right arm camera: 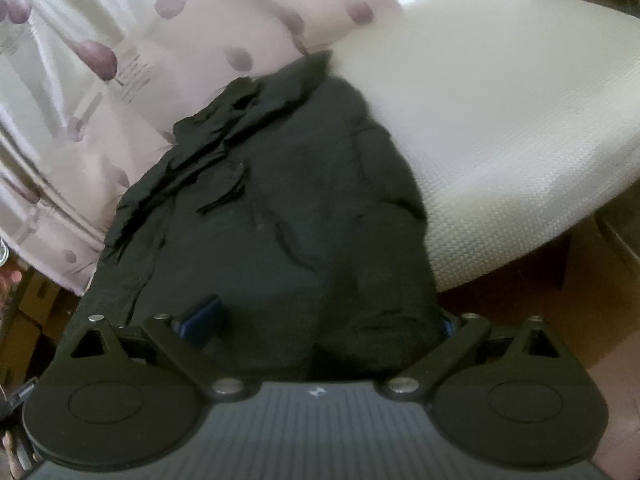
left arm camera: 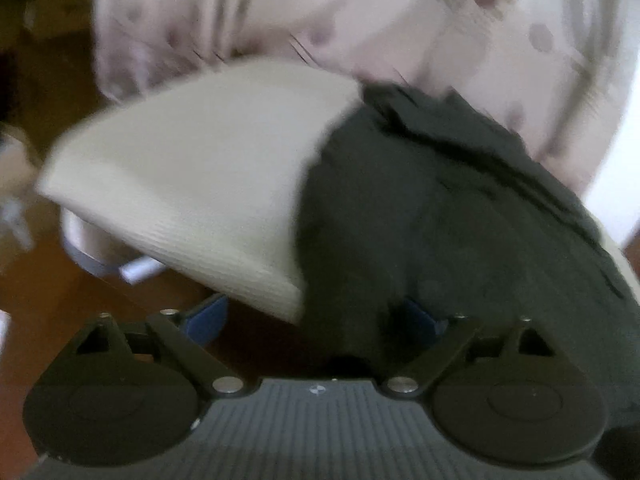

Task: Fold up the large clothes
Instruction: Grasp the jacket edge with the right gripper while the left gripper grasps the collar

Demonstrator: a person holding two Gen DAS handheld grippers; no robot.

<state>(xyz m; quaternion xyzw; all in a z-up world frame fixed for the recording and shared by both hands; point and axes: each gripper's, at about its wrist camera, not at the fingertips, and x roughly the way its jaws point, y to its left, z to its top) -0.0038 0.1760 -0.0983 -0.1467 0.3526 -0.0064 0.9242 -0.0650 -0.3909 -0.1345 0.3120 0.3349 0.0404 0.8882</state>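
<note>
So both views are pretty motion-blurred, but here's what shows. The black garment point(left arm camera: 460, 220) is draped over a white cushioned seat point(left arm camera: 192, 184) with a ribbed, woven-looking cover, and it hangs off the seat's near edge down toward both cameras. Its rumpled collar or placket end lies farthest away, up against a pale pink curtain point(left arm camera: 240, 20) with purple tulip-like prints.

In the left wrist view, the left hand-held gripper point(left arm camera: 316, 316) has its blue-padded fingers spread fairly wide. The left finger point(left arm camera: 208, 316) is out in the open just below the seat's edge, while the right one is mostly buried under the black fabric. I can't tell if it's actually pinching anything.

The right wrist view is the same deal: the right hand-held gripper point(right arm camera: 320, 320) sits with the black garment point(right arm camera: 280, 220) bunched right between and over its fingers. The left pad point(right arm camera: 204, 316) pokes out against the cloth, and the right one is nearly hidden by a fold. The fingers look set well apart, but whether it's gripping the cloth is not clear. The white seat point(right arm camera: 500, 120) takes up the right side here, with brown floor point(right arm camera: 580, 300) underneath.
</note>
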